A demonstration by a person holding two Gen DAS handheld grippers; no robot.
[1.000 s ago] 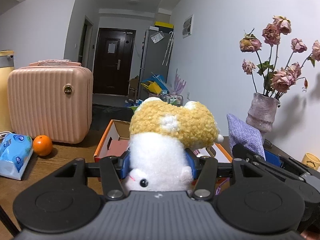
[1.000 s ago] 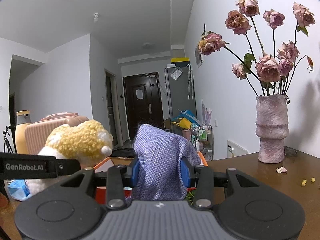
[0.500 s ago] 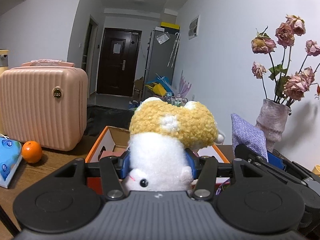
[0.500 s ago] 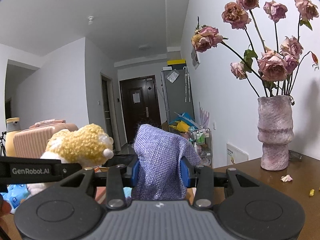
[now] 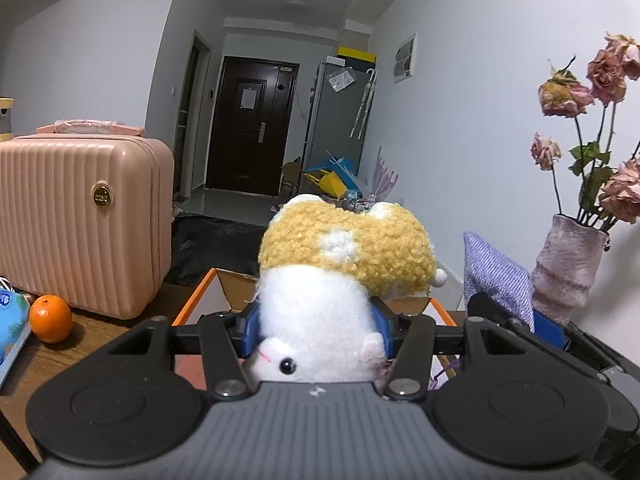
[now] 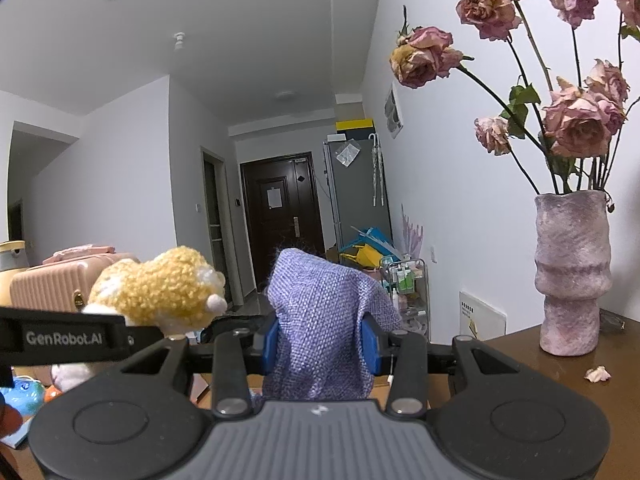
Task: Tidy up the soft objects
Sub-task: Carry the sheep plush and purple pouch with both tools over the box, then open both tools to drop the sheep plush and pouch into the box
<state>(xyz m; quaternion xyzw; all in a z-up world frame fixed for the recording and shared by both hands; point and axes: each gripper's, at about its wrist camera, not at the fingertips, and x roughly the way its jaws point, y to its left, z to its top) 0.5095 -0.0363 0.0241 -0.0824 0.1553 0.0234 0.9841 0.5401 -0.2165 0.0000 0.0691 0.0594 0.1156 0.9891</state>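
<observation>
My left gripper (image 5: 316, 330) is shut on a yellow and white plush toy (image 5: 344, 264), held upside down above an open orange-edged cardboard box (image 5: 200, 300). My right gripper (image 6: 322, 344) is shut on a purple woven fabric pouch (image 6: 324, 320), held in the air beside the left gripper. The plush toy also shows at the left of the right wrist view (image 6: 160, 292), and the pouch at the right of the left wrist view (image 5: 496, 276). The box interior is mostly hidden behind the grippers.
A pink suitcase (image 5: 80, 224) stands on the wooden table at the left, with an orange (image 5: 50, 318) and a blue tissue pack (image 5: 10, 324) in front. A vase of dried roses (image 6: 572, 272) stands at the right by the wall, with a fallen petal (image 6: 598, 374) near it.
Both grippers have moved forward and a little right with their loads still held. The suitcase, the orange and the vase now look nearer, and the view has tilted up slightly.
</observation>
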